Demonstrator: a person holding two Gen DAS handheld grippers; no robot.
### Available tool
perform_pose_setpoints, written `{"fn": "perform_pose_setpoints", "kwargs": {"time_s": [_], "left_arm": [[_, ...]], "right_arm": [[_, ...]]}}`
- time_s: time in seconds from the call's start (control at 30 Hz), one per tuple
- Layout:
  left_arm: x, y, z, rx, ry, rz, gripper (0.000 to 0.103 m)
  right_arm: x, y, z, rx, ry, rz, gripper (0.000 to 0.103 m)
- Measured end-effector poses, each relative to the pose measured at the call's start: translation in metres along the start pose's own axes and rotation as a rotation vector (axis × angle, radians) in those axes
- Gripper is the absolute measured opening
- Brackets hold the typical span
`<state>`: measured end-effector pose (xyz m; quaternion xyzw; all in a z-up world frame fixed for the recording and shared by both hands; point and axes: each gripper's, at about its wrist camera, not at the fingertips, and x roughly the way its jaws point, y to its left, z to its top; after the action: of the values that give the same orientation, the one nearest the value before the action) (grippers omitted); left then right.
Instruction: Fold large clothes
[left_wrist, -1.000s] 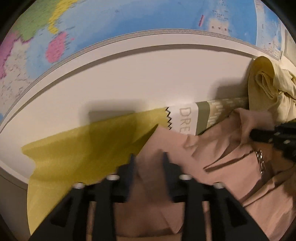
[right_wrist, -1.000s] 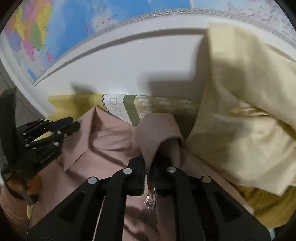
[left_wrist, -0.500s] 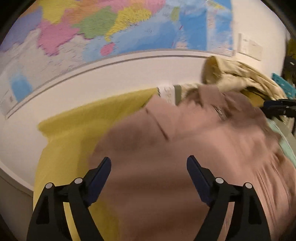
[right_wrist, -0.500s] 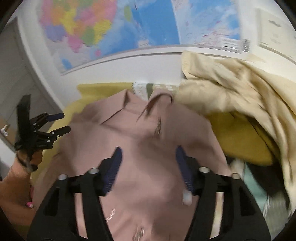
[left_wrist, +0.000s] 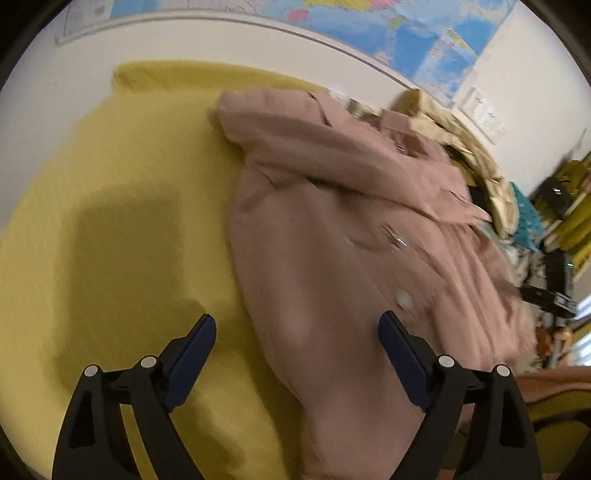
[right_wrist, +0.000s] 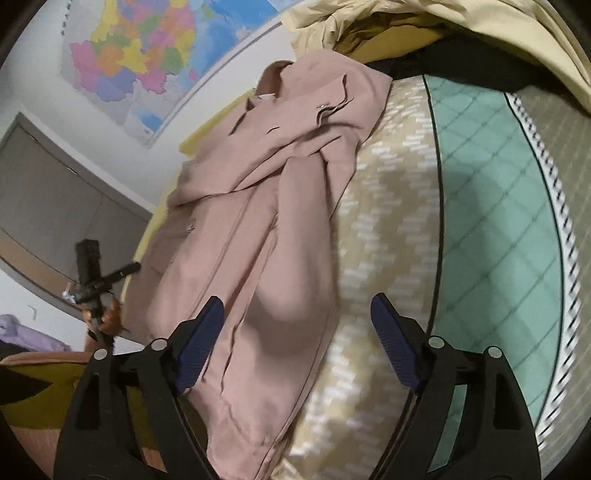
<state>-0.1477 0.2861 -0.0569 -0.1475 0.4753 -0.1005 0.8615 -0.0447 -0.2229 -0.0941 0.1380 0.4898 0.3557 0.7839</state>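
Pink coat (left_wrist: 354, 236) laid lengthwise on the bed, both grippers released.
Left gripper (left_wrist: 297, 328) and right gripper (right_wrist: 297, 308) have just been opening; jaws stand spread, nothing pinched. The coat lies beyond them, collar far, hem near, between yellow sheet (left_wrist: 122, 206) at left and patterned quilt (right_wrist: 480, 206) at right.

Pink coat (left_wrist: 332, 229) spread flat, released

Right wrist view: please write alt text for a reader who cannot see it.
A pink jacket lies spread on a patterned beige and green quilt, below the open right gripper, which holds nothing. A cream garment is heaped behind, and a map hangs on the wall.
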Motion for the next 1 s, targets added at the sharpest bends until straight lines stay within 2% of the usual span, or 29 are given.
{"fn": "perform_pose_setpoints", "kwargs": {"time_s": [0.07, 0.17, 0.3, 0.4, 0.47, 0.5, 0.53, 0.57, 0.63, 0.67, 0.7, 0.73, 0.8, 0.93, 1.0], "left_arm": [[-0.003, -0.003, -0.008, 0.012, 0.014, -0.008, 0.087], [-0.001, -0.007, -0.019, 0.003, 0.054, -0.097, 0.093], [-0.001, -0.021, -0.029, 0.045, 0.054, -0.122, 0.096], [0.002, -0.027, -0.034, 0.026, 0.077, -0.248, 0.096], [0.004, -0.035, -0.036, 0.058, 0.077, -0.232, 0.096], [0.005, -0.04, -0.036, 0.074, 0.077, -0.217, 0.096], [0.006, -0.043, -0.036, 0.078, 0.076, -0.21, 0.096], [0.007, -0.046, -0.035, 0.077, 0.071, -0.2, 0.094], [0.009, -0.05, -0.033, 0.075, 0.06, -0.164, 0.057], [0.013, -0.05, -0.031, 0.056, 0.067, -0.124, 0.029], [0.015, -0.048, -0.028, 0.029, 0.072, -0.1, 0.016], [0.013, -0.045, -0.026, 0.015, 0.065, -0.076, 0.008], [0.005, -0.047, -0.021, 0.012, 0.031, -0.048, 0.004], [-0.032, -0.05, -0.009, 0.004, -0.064, -0.065, 0.003], [-0.054, -0.047, -0.006, -0.003, -0.108, -0.049, 0.003]], "right_arm": [[0.001, 0.003, -0.007, -0.002, -0.006, 0.024, 0.083], [0.009, 0.005, -0.013, -0.001, 0.013, 0.043, 0.084], [0.01, 0.009, -0.019, -0.016, 0.006, 0.073, 0.087], [0.013, 0.014, -0.023, -0.028, 0.023, 0.123, 0.087], [0.018, 0.018, -0.023, -0.039, 0.035, 0.139, 0.086], [0.021, 0.02, -0.023, -0.045, 0.038, 0.147, 0.083], [0.022, 0.022, -0.022, -0.047, 0.038, 0.151, 0.07], [0.026, 0.022, -0.022, -0.037, 0.051, 0.19, 0.059], [0.034, 0.022, -0.02, -0.01, 0.069, 0.225, 0.027], [0.036, 0.023, -0.021, -0.011, 0.075, 0.222, 0.017], [0.037, 0.023, -0.023, -0.013, 0.073, 0.211, 0.009], [0.036, 0.024, -0.023, -0.006, 0.063, 0.213, 0.008], [0.027, 0.029, -0.024, -0.008, 0.021, 0.236, 0.007], [0.0, 0.052, -0.023, -0.047, -0.058, 0.291, 0.006], [-0.013, 0.064, -0.024, -0.088, -0.083, 0.312, 0.006]]}}
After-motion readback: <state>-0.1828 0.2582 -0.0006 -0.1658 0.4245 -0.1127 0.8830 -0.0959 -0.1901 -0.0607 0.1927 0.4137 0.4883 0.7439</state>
